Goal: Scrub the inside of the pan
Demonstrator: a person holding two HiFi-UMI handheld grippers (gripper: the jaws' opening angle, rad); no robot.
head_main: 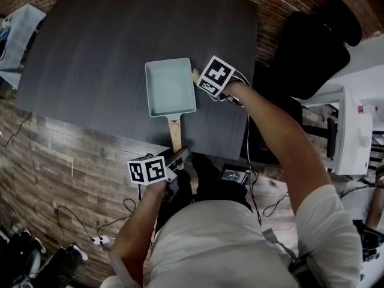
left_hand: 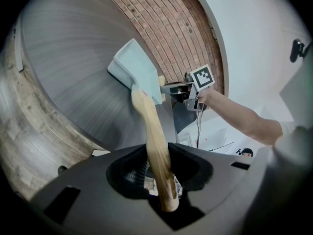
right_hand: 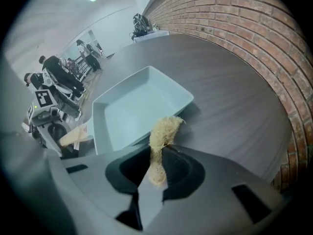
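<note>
Wood is what the left gripper (left_hand: 164,180) is clamped on: the far end of the pan's handle (left_hand: 152,131) is seen pressed between its jaws. The pan (head_main: 170,87), pale blue-green and rectangular, is found on the dark table (head_main: 90,47) near its front edge. Its long axis runs straight away from the person, and the handle reaches back past the table edge towards the body.

The right gripper (right_hand: 156,173) is closed on a pale, fibrous scrubber (right_hand: 161,133), which is pinched at its lower end with the loose tuft sticking out ahead of the jaws. It is pointed steeply downward.

In the head view this gripper is placed just beside the pan's right rim, towards the far corner, with the tuft at the rim itself. Contact there cannot be confirmed. The pan floor is judged to lie to the left of and below the scrubber, so a short move across the rim and down appears to be required. The right hand is the nearer one to the inside.
</note>
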